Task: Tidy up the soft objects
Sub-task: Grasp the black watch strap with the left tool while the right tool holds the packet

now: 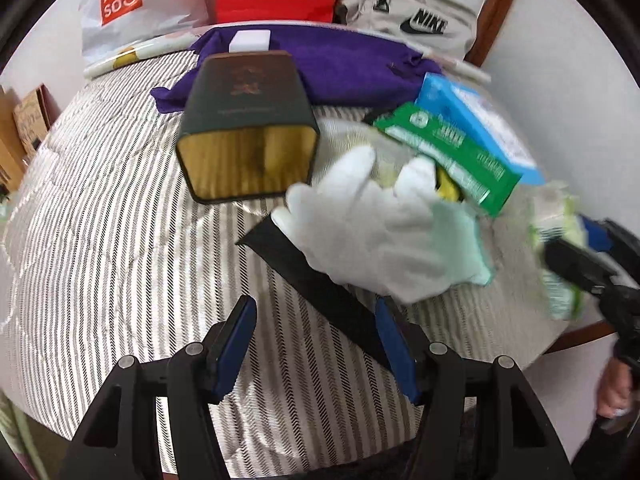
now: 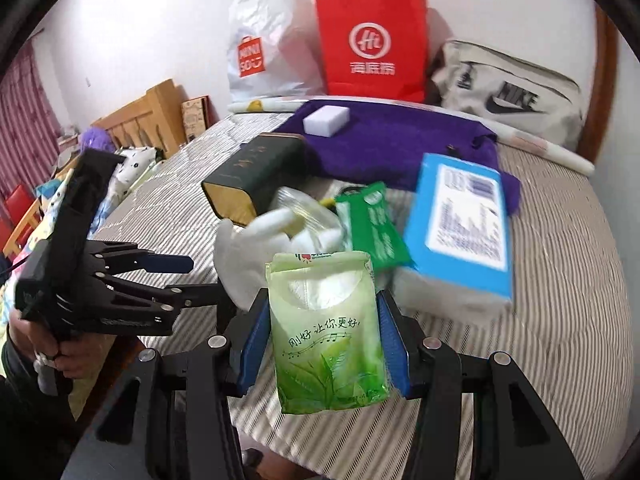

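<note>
My right gripper [image 2: 322,304] is shut on a light green tissue pack [image 2: 326,340], held upright above the striped bed [image 2: 540,300]; the same pack [image 1: 558,248] shows blurred at the right of the left wrist view. My left gripper [image 1: 316,320] hangs open over the bed with nothing between its pads, just short of a white glove [image 1: 380,240] and a black flat strip [image 1: 320,292]. From the right wrist view the left gripper [image 2: 204,280] reaches toward the glove [image 2: 236,256]. Beyond lie a dark green packet [image 2: 376,228], a blue tissue pack [image 2: 460,220], a purple cloth [image 2: 400,140] and a white sponge [image 2: 326,120].
A dark tin box [image 1: 248,132] lies on its side left of the glove. A white Miniso bag [image 2: 272,48], a red paper bag [image 2: 372,44] and a grey Nike bag [image 2: 508,92] stand along the wall at the far edge. A wooden headboard [image 2: 148,120] is at the left.
</note>
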A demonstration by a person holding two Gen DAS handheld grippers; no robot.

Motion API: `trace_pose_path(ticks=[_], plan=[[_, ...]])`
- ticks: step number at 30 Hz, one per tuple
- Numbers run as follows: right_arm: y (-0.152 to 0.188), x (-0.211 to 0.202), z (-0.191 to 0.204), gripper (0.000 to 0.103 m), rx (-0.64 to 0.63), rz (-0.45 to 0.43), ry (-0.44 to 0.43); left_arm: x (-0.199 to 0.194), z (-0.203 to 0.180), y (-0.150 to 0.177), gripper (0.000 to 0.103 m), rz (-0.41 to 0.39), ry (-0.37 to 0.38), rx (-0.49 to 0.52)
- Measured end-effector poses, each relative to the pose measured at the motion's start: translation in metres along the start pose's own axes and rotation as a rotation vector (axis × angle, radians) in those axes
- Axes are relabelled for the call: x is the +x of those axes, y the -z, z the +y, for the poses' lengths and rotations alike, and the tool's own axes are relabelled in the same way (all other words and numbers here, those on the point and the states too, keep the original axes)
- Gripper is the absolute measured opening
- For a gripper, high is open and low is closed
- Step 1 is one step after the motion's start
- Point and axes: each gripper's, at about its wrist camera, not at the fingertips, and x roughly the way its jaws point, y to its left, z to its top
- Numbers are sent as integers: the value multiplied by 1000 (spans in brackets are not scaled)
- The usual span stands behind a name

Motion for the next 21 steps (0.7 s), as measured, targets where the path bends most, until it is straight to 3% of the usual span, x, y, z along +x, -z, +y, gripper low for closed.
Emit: trace_pose_path(ticks=[2,8,15,21], plan=[[8,-4,-9,51,30,-1,-2,10,-11,1,60,19,-56,19],[20,-6,-22,51,81,-1,-8,23,-27,-1,79,-6,-136,12],[26,-5,-30,51,102,0,-13,12,18,12,79,8,-164,-46],[31,-1,-34,51,118,10,-11,7,33,16,75,-8,-119,-39]])
